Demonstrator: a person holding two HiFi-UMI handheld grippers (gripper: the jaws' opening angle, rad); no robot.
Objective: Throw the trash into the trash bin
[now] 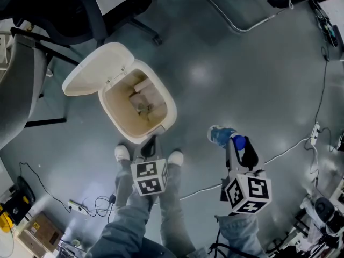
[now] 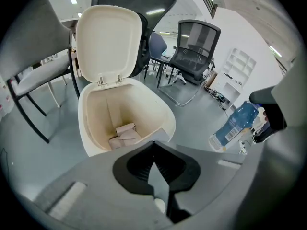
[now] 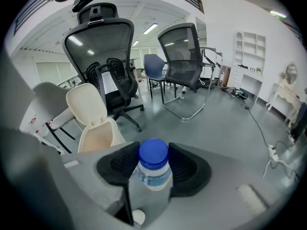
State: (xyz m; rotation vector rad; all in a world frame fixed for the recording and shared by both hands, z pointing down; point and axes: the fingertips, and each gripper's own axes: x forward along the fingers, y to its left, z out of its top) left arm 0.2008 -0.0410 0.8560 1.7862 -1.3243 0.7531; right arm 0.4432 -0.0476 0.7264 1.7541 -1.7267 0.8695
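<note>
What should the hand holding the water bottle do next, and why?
Probably swing the right gripper toward the open trash bin. Its jaws are clamped on the water bottle, which hangs over the floor beside the bin, and the lid stands up, so the opening looks clear for a drop.

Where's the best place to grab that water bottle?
Near the top of the water bottle, just under its blue cap, pinched from both sides as the right gripper has it. It narrows there, and the cap above probably stops it slipping through.
</note>
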